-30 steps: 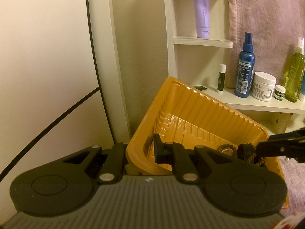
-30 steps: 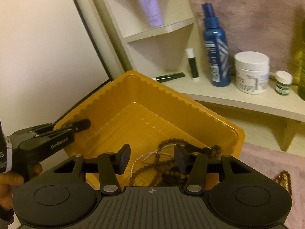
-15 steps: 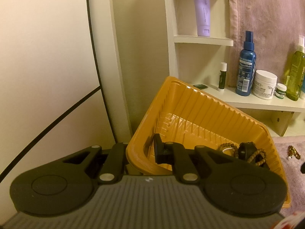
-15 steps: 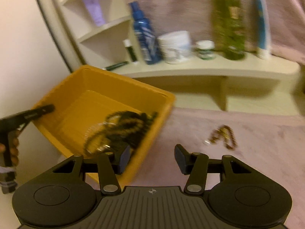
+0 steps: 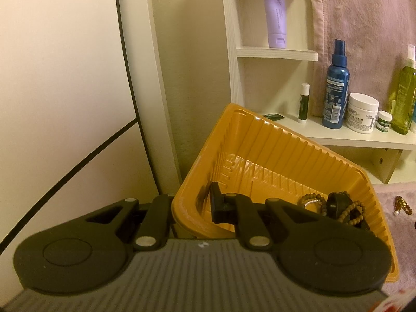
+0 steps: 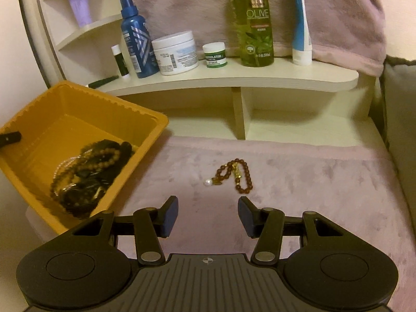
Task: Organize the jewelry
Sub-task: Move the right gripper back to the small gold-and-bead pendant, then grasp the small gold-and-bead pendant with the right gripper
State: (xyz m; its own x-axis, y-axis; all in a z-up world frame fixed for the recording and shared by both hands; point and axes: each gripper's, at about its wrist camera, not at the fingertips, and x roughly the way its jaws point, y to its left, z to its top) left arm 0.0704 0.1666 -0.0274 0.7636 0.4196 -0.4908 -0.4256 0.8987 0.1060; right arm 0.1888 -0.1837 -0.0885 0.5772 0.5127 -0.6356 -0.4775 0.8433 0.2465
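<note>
My left gripper [image 5: 191,208] is shut on the near wall of a yellow plastic tray [image 5: 260,140] and holds it tilted. Several bead bracelets and dark pieces [image 5: 335,206] lie heaped in its low corner; the heap also shows in the right wrist view [image 6: 88,171], inside the tray [image 6: 145,130]. My right gripper [image 6: 208,214] is open and empty, low over the pink cloth [image 6: 299,182]. A brown bead bracelet with a pearl [image 6: 235,174] lies on the cloth just ahead of it; it also shows in the left wrist view [image 5: 403,204].
A cream shelf [image 6: 234,78] behind carries a blue spray bottle [image 6: 136,36], a white cream jar [image 6: 175,52], a small green jar [image 6: 215,55], an olive bottle [image 6: 256,20] and a blue-white tube [image 6: 300,26]. A purple tube [image 5: 275,13] stands on an upper shelf. A grey cushion [image 6: 400,119] is at right.
My right gripper has left the tray and swung right over the pink cloth, now facing the brown bracelet. The left gripper still holds the tilted tray.
</note>
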